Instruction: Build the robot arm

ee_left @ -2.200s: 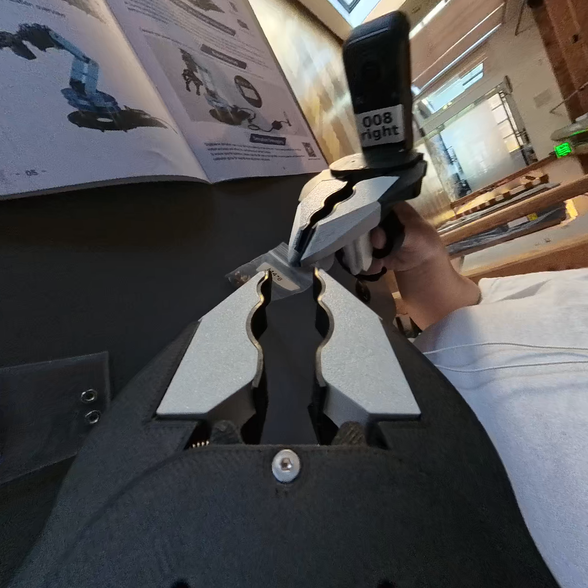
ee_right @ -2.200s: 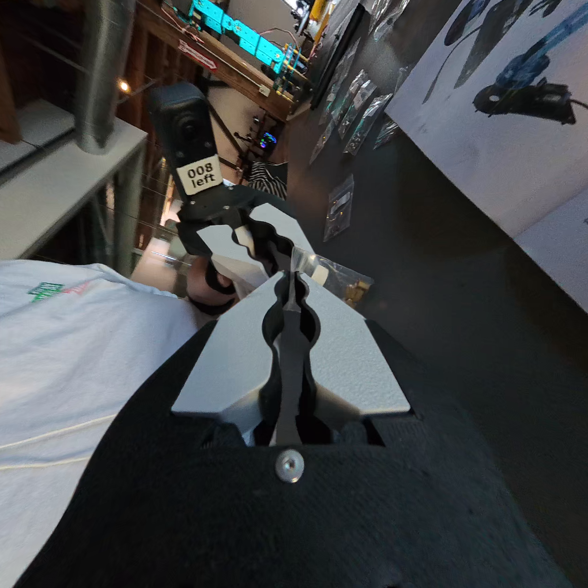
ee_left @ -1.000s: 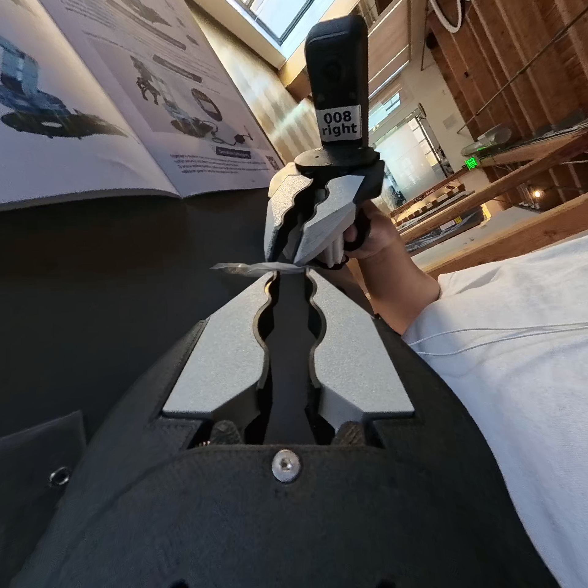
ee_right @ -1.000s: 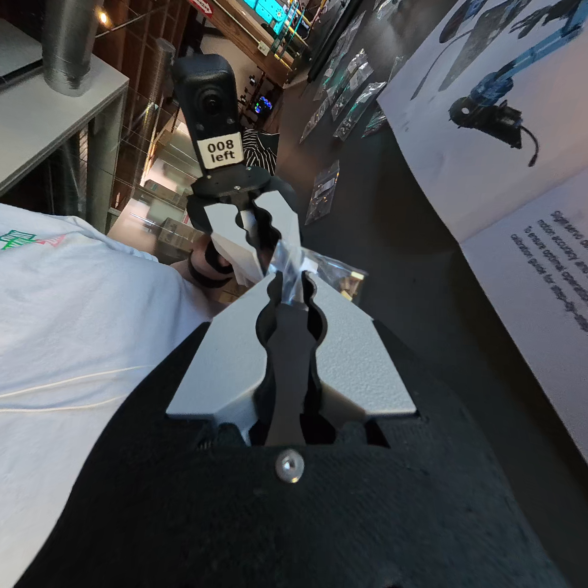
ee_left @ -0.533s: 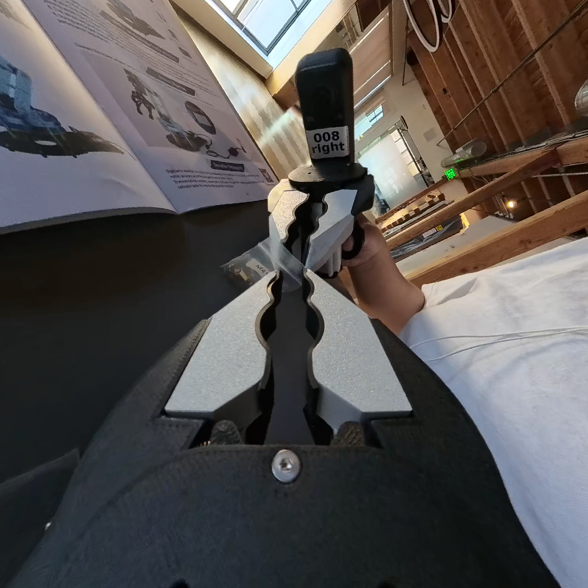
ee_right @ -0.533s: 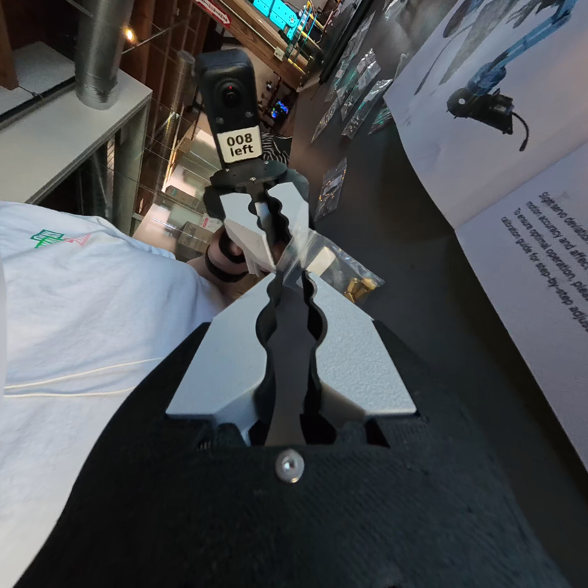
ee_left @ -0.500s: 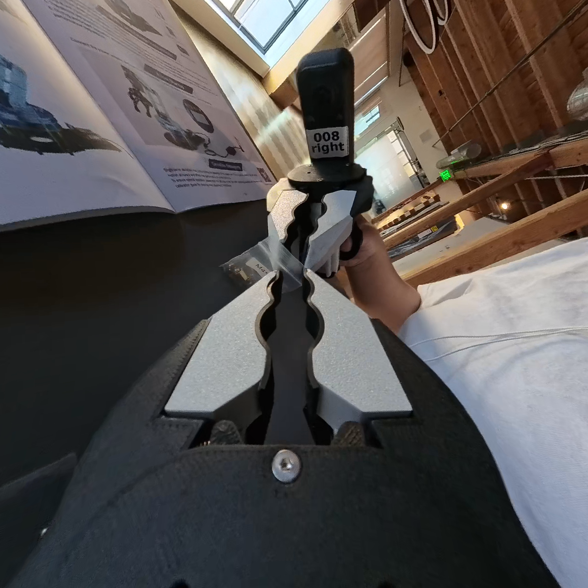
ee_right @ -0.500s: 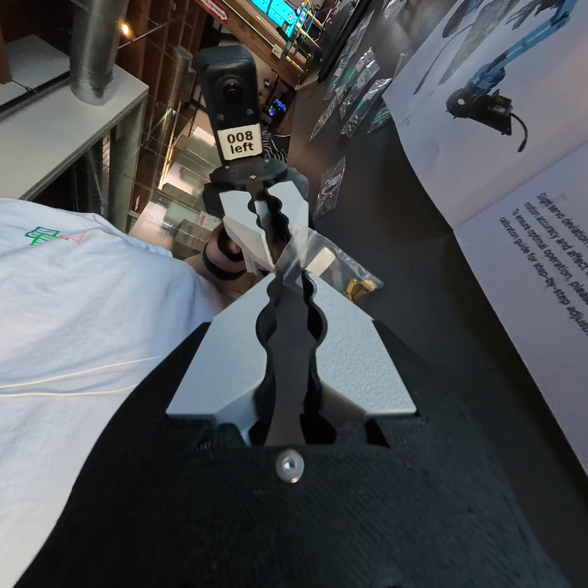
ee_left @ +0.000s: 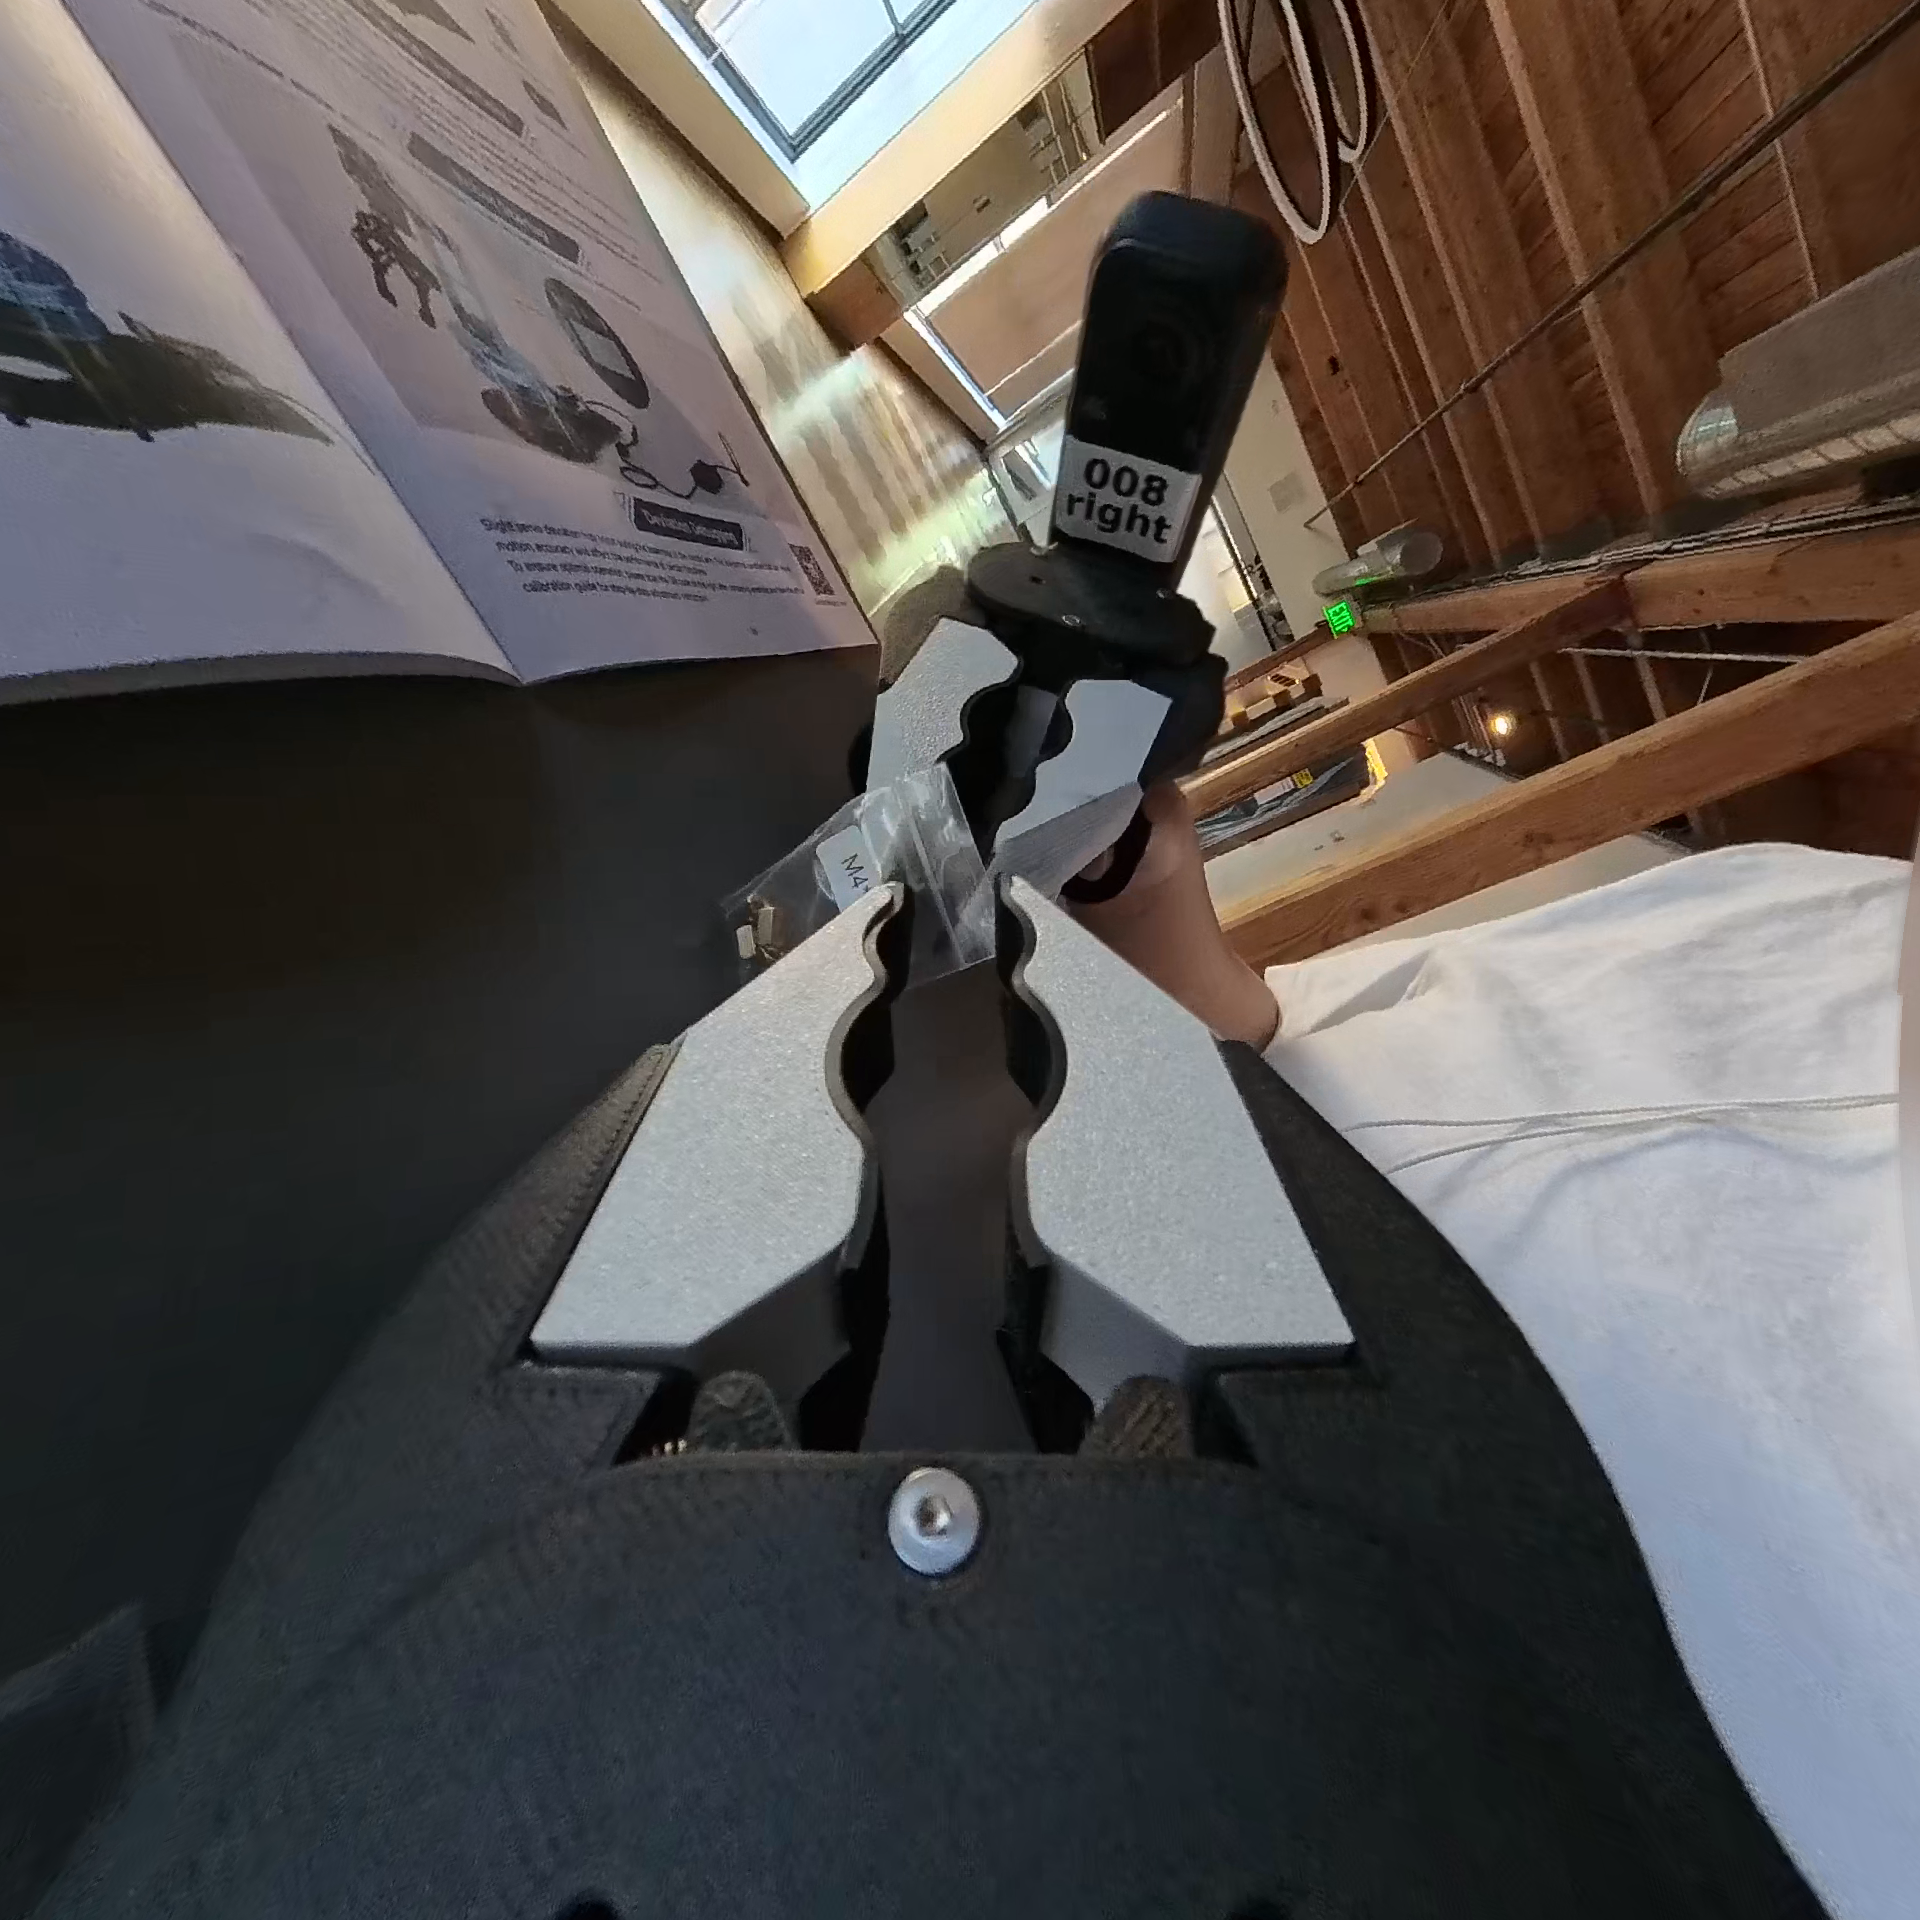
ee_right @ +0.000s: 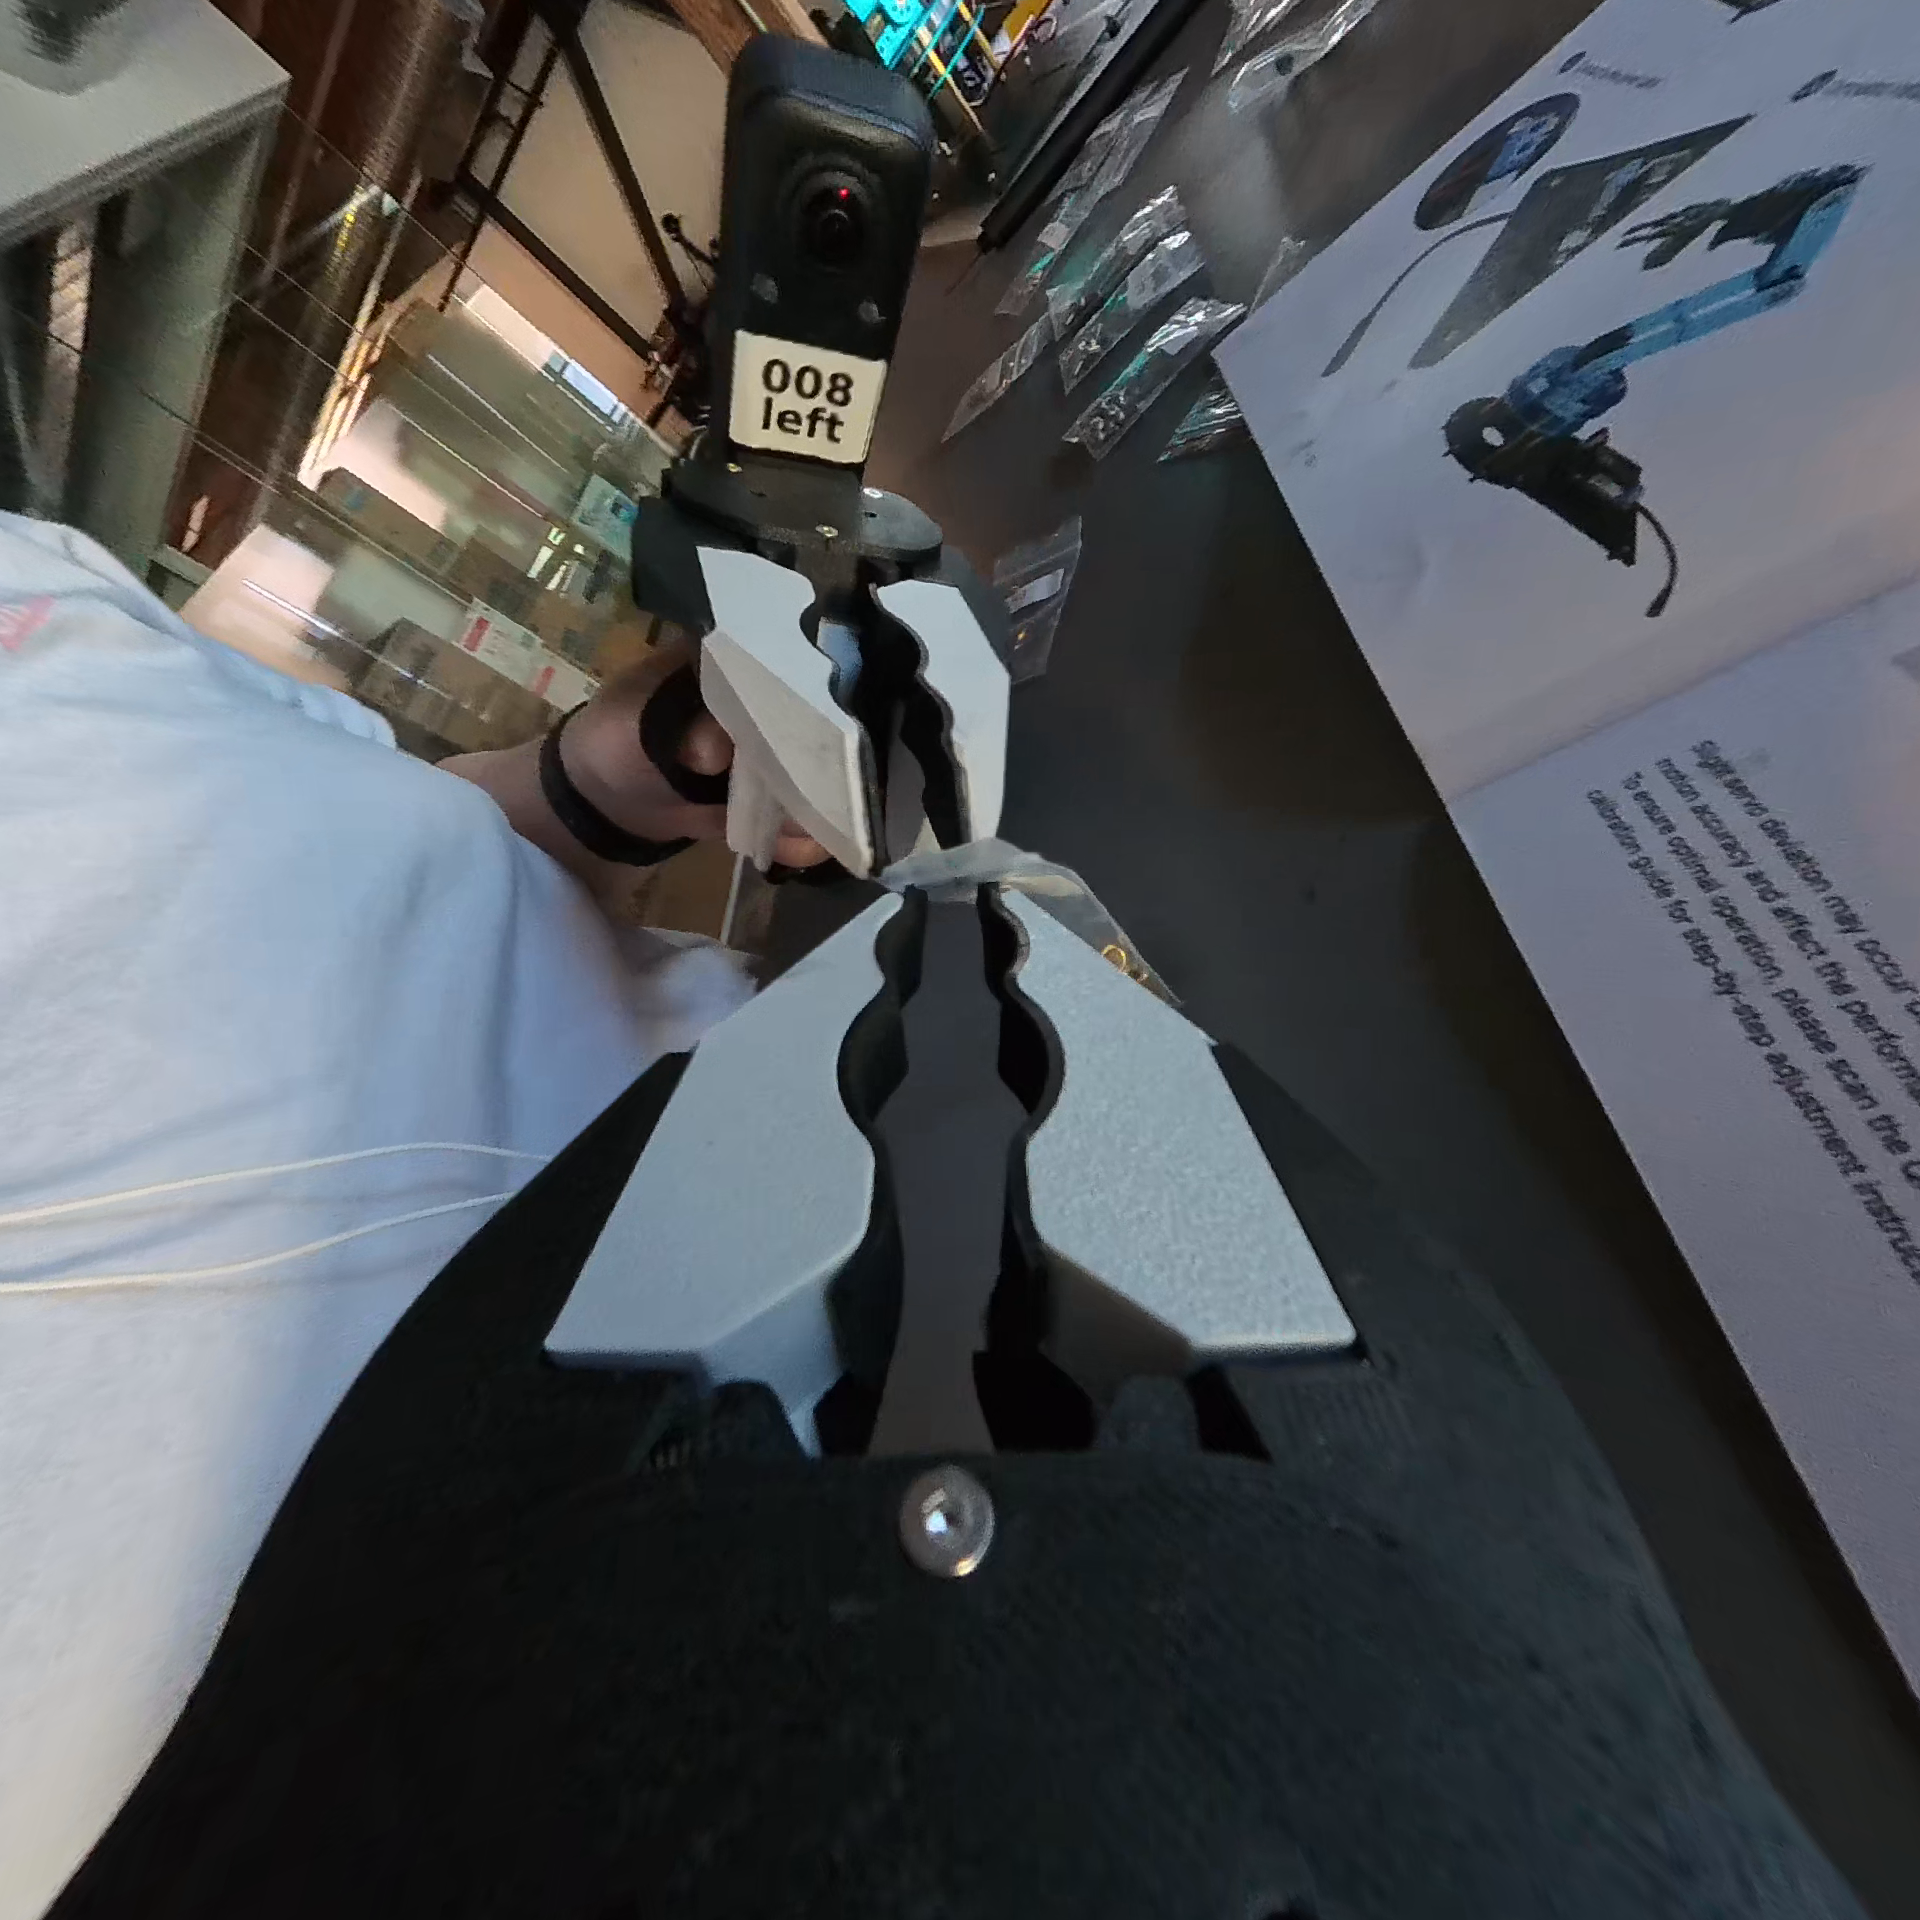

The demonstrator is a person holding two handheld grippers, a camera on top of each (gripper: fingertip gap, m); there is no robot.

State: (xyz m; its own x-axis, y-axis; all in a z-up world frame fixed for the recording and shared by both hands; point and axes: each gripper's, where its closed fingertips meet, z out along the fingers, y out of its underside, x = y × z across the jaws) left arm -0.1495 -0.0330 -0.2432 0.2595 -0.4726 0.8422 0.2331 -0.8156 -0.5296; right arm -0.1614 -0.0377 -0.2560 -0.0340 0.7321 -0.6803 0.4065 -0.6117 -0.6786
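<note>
The small clear plastic zip bag of brass hardware (ee_left: 906, 854) hangs above the black tabletop (ee_left: 312, 935), near its edge by the person. The left gripper (ee_left: 948, 896) has its fingers slightly parted, with bag film between the tips – whether they pinch it, I cannot tell. The right gripper (ee_right: 951, 902) likewise. Risk: the thin film may slip or tear under opposing pull, scattering parts towards the open white instruction booklet (ee_right: 1610, 436).

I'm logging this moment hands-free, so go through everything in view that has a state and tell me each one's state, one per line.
Left tongs: part open, tips at the bag's edge; grip cannot be told.
Right tongs: part open, tips at the bag's edge; grip cannot be told.
Bag: clear, off the table, between both tongs.
Booklet: open, flat on the table.
Spare bags: lying flat.
</note>
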